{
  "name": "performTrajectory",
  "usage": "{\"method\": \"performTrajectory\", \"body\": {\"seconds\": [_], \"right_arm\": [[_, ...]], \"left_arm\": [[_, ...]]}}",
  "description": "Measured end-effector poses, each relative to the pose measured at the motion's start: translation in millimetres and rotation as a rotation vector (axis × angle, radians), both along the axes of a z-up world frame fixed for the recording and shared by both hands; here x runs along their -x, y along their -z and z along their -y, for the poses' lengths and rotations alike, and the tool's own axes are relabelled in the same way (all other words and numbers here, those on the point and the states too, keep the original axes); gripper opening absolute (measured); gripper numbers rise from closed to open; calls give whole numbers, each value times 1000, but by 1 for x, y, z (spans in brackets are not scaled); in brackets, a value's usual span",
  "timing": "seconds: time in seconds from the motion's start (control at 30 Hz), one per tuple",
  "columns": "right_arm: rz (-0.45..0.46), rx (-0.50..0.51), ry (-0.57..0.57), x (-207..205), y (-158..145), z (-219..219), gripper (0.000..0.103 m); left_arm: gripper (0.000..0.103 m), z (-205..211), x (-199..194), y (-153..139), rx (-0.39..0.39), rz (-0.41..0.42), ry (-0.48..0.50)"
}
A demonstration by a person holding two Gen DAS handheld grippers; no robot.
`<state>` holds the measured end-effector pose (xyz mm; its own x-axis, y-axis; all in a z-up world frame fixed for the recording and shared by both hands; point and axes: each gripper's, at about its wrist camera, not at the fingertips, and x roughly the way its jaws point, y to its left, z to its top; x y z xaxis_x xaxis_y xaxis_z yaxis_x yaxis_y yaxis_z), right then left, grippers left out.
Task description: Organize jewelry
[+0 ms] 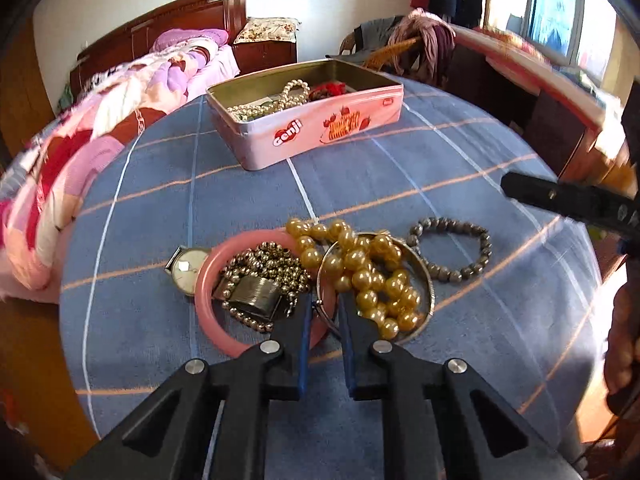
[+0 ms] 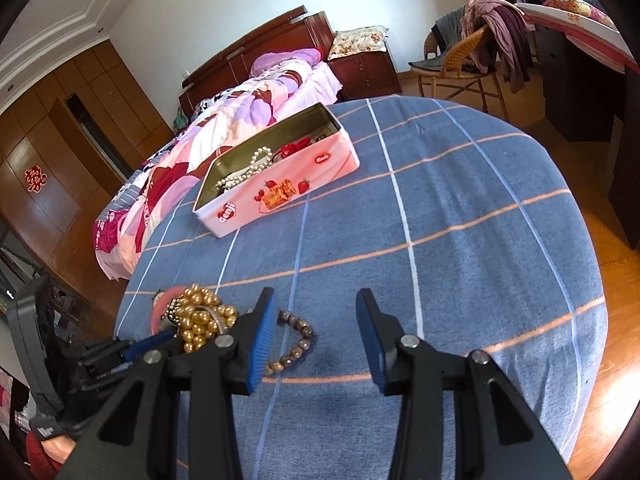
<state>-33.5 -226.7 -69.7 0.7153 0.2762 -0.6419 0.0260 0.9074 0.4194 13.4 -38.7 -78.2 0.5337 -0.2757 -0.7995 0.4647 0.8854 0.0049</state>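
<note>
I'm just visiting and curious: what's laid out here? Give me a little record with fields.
surface: blue checked blanket
pink tin: open, holds a pearl strand
loose pile: pink bangle, silver bangle, gold beads, watch, bead bracelet
left gripper: closed on the pink bangle where the silver bangle overlaps it
right gripper: open, empty, beside the bead bracelet

Sunlit bedrm: bed (image 2: 256,92), wicker chair (image 2: 460,60).

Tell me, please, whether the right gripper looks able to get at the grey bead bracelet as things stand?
Probably yes. The right gripper stands open just above the grey bead bracelet, which lies alone on the blue cloth, apart from the gold beads; nothing covers it.
</note>
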Motion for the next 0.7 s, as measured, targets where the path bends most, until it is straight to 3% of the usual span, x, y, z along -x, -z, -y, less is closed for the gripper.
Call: {"method": "performTrajectory", "body": {"seconds": [0.13,0.4,0.7], "right_arm": [[0,-6,-7,2,0,-1,46],[-4,-18,4,4,3,3,46],[-24,-1,2,2,7,2,46]], "left_arm": [[13,0,-7,1,19,1,-33],[6,-18,-8,-1,148,-9,-31],[5,-26,5,-38,269,101,19]]}}
